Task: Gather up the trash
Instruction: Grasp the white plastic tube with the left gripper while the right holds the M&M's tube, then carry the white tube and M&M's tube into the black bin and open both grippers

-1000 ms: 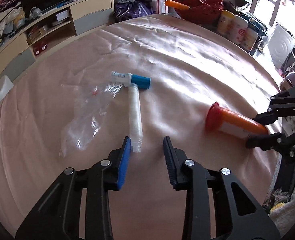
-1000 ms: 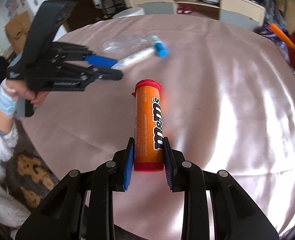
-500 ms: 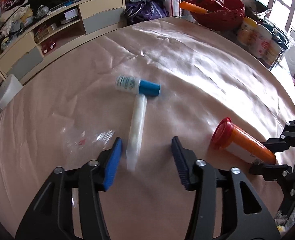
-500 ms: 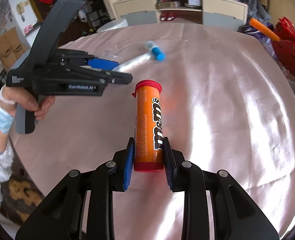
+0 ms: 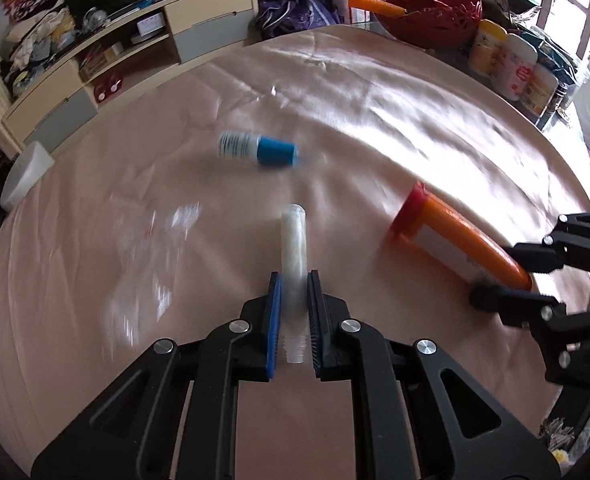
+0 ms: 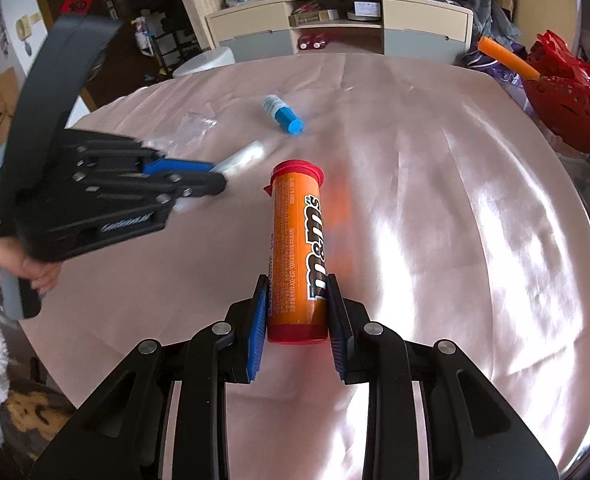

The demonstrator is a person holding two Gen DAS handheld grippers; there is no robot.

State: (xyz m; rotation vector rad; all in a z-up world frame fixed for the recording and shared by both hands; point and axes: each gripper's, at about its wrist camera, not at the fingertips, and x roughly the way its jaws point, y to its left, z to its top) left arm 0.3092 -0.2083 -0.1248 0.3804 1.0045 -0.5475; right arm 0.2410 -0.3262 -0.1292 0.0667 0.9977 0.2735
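Left gripper (image 5: 293, 312): clamped on clear tube (image 5: 293, 244), pointing to 12 o'clock. Right gripper (image 6: 297, 316): clamped on orange candy tube (image 6: 298, 248).

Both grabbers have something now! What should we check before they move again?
1. Left gripper shut on clear tube: ok.
2. Right gripper shut on M&M's tube: ok.
3. M&M's tube red lid on: ok.
4. Blue-capped bottle collected: not ok, lying on the table.
5. Crinkly plastic wrap collected: not ok.
6. Trash bin within reach: cannot tell.
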